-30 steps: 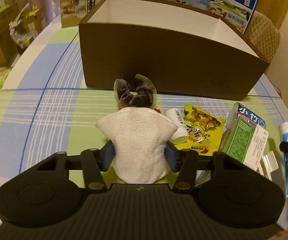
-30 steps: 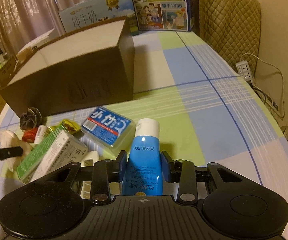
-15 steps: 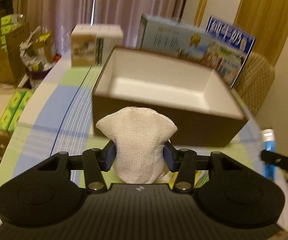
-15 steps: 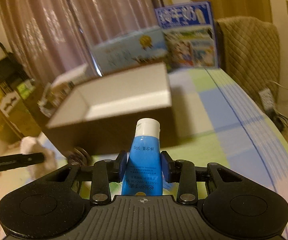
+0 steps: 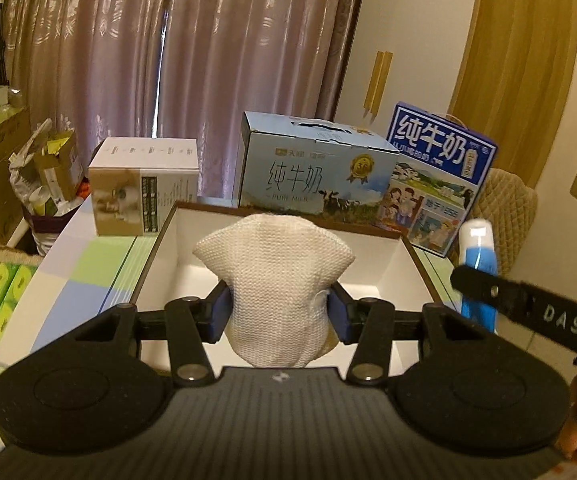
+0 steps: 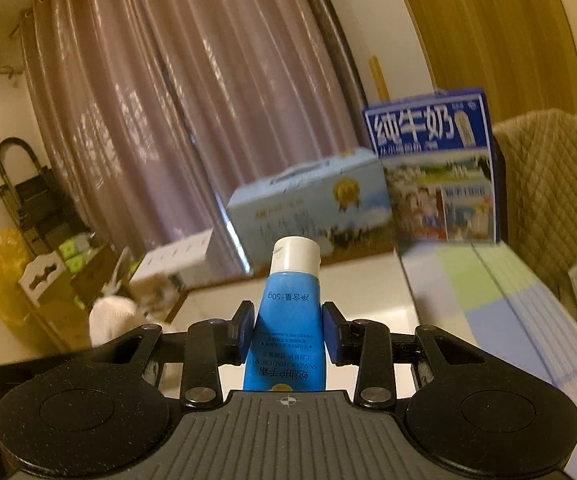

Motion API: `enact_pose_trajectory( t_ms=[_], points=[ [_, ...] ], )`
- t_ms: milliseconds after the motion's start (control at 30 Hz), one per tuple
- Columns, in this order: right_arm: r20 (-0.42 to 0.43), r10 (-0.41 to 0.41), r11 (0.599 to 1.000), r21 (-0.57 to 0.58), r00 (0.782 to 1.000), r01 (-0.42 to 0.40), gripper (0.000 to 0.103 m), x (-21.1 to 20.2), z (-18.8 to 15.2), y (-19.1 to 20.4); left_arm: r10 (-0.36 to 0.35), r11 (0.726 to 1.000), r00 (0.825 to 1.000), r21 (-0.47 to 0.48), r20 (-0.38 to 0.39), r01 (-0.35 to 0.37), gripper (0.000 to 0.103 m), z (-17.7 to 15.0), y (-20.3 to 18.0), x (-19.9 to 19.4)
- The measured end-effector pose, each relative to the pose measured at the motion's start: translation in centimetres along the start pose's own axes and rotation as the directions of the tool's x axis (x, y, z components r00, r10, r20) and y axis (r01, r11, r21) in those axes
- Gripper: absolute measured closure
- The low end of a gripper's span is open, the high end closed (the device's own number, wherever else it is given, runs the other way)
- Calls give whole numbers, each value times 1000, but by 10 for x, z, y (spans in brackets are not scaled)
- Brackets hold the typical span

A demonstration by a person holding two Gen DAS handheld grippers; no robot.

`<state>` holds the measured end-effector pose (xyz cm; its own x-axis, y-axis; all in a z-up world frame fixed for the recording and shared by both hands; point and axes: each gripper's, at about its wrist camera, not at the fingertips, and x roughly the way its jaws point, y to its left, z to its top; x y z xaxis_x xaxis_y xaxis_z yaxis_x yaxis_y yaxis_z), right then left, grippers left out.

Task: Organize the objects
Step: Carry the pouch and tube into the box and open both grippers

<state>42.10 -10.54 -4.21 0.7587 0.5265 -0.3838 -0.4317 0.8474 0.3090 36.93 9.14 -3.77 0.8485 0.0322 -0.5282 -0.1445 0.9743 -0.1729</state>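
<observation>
In my left tongs I grip a white knitted pouch, the blue pads pressed against its two sides low down, so most of the pouch bulges out past the tips. I hold it over the open brown box, above the box's white inside, nearer the near wall than the far one. Off to the right in this view I see my right tongs reaching in as a black bar, with the blue tube sticking out beyond it, close to the box's right wall.

My right tongs are clamped on that blue tube at about its middle. Its white cap points away from me, toward the far side of the table. The white floor of the box lies beyond the tube, though that part of the view is blurred. At the far left I can make out the white pouch as a pale lump.

Past the box, at the far end of the checked table, stand a pale blue milk carton, a dark blue milk carton to its right and a small white carton to its left.
</observation>
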Motion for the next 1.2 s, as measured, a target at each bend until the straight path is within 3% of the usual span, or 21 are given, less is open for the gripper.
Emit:
enact_pose_trajectory(
  t_ms=[133, 233, 467, 633, 967, 1100, 1200],
  points=[
    [41, -43, 999, -19, 998, 44, 70, 29, 2, -9, 23, 1000, 999, -4, -24, -23, 57, 1, 6, 34],
    [25, -78, 995, -52, 997, 79, 70, 55, -6, -17, 36, 999, 997, -16, -68, -38, 57, -5, 11, 59],
    [-175, -144, 983, -135, 974, 121, 70, 111, -41, -22, 71, 997, 981, 16, -179, -69, 57, -26, 19, 103],
    [-249, -162, 978, -173, 955, 121, 70, 129, -58, -26, 84, 996, 970, 39, -230, -77, 57, -30, 24, 118],
    [-289, -164, 979, -167, 943, 119, 69, 136, -58, -32, 90, 994, 969, 77, -232, -74, 52, -25, 21, 130],
    [-271, -141, 987, -112, 952, 114, 68, 132, -51, -35, 98, 992, 975, 94, -197, -81, 36, -22, 18, 127],
    [-266, -126, 990, -91, 956, 106, 54, 129, -45, -35, 98, 993, 977, 85, -187, -83, 31, -19, 20, 124]
  ],
)
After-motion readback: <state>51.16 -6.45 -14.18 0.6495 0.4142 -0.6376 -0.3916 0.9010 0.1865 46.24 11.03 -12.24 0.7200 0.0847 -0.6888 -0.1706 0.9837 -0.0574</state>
